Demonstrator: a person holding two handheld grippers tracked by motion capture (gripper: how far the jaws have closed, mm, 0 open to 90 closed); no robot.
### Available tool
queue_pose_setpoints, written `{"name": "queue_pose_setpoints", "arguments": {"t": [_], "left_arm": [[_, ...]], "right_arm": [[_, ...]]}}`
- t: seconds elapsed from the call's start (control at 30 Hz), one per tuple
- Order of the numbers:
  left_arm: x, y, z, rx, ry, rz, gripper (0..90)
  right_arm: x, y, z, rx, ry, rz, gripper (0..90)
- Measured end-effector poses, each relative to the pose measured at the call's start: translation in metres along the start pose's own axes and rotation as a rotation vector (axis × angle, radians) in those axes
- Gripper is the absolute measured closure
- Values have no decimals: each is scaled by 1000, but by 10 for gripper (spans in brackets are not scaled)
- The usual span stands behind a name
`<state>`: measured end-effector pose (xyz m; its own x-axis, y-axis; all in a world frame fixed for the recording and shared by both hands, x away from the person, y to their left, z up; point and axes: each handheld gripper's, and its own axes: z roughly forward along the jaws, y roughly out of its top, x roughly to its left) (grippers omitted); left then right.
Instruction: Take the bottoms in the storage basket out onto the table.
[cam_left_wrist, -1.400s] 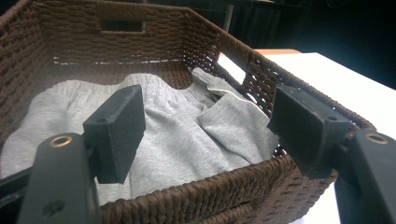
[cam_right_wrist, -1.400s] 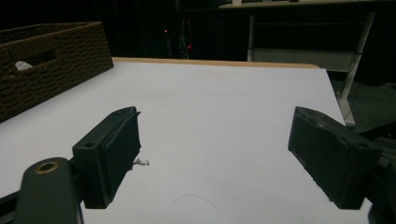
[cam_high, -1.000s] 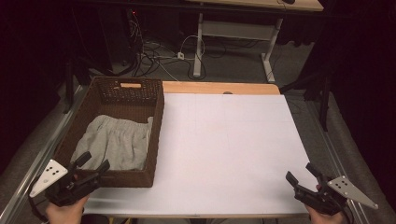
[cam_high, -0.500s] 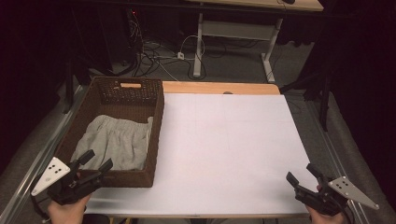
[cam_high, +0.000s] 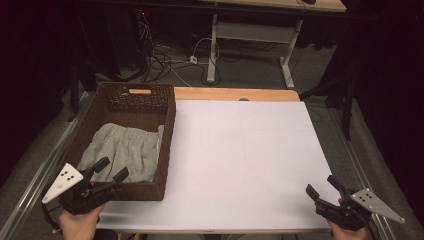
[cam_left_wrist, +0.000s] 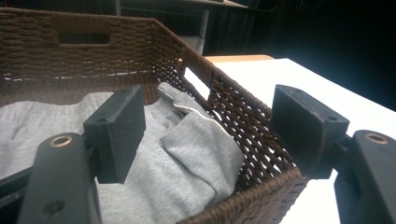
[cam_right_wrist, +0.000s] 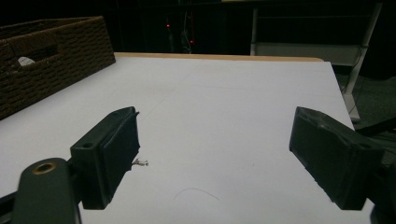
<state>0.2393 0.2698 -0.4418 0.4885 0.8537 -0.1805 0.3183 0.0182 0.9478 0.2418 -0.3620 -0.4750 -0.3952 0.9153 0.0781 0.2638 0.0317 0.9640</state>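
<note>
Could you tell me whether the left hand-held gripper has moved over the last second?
Yes, slightly: the left hand-held gripper has crept forward over the basket's near wall, towards the grey cloth.

You are seeing the cloth (cam_high: 125, 152) lying in the basket (cam_high: 167, 130) sitting at the table's (cam_high: 240, 160) nine o'clock edge.
</note>
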Motion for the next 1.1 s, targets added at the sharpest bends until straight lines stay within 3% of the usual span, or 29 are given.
{"name": "queue_pose_setpoints", "arguments": {"t": [0.4,0.53,1.0,1.1], "left_arm": [[-9,14,9,-5,-16,34,259],[-12,20,17,-3,-28,48,259],[-15,43,46,0,-75,36,258],[-17,48,51,10,-77,52,257]], "right_arm": [[0,0,-1,-6,2,0,161],[-1,0,-1,-6,6,3,160],[-1,0,-2,-13,8,4,159],[0,0,-2,-11,10,-2,159]]}}
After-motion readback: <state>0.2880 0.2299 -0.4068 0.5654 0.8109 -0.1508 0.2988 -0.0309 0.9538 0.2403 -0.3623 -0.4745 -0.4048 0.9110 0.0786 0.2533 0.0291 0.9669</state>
